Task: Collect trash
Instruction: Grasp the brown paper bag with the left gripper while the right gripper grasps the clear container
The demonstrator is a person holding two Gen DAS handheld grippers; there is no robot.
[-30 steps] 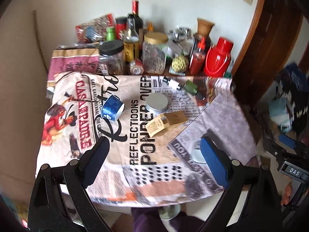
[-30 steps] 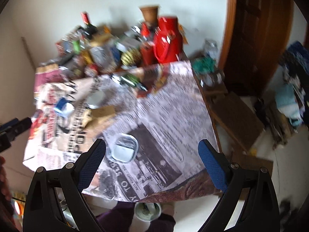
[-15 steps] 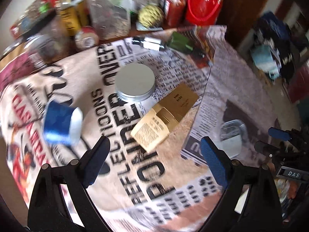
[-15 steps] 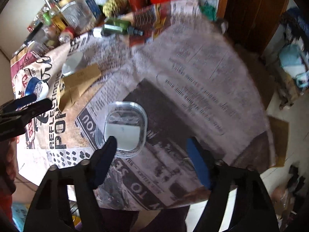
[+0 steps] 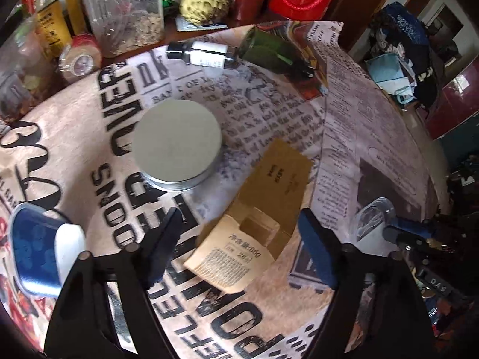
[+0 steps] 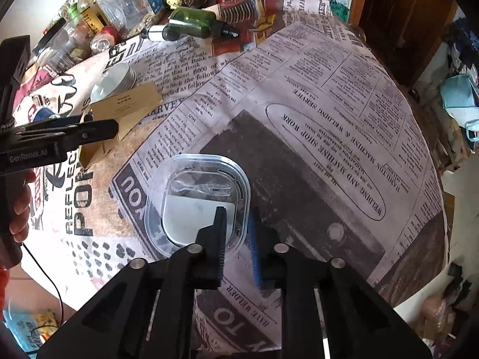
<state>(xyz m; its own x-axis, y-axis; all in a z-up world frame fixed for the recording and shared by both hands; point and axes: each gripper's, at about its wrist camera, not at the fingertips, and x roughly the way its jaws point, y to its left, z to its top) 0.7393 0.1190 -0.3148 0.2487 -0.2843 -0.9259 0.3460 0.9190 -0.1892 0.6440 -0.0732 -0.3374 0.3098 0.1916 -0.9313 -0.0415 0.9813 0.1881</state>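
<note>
My left gripper sits over the near end of the flattened carton, 1 finger on each side of it. Behind the carton lies the round tin; left of my left gripper lies the cup on its side. Behind the tin, 2 bottles lie end to end. Right of the carton lies the plastic container, with 1 finger of my right gripper inside its rim and 1 outside. Everything rests on the printed tablecloth.

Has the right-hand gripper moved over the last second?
Yes. The right gripper came down toward the clear plastic container on the tablecloth, its jaws narrowing over the container's rim.
</note>
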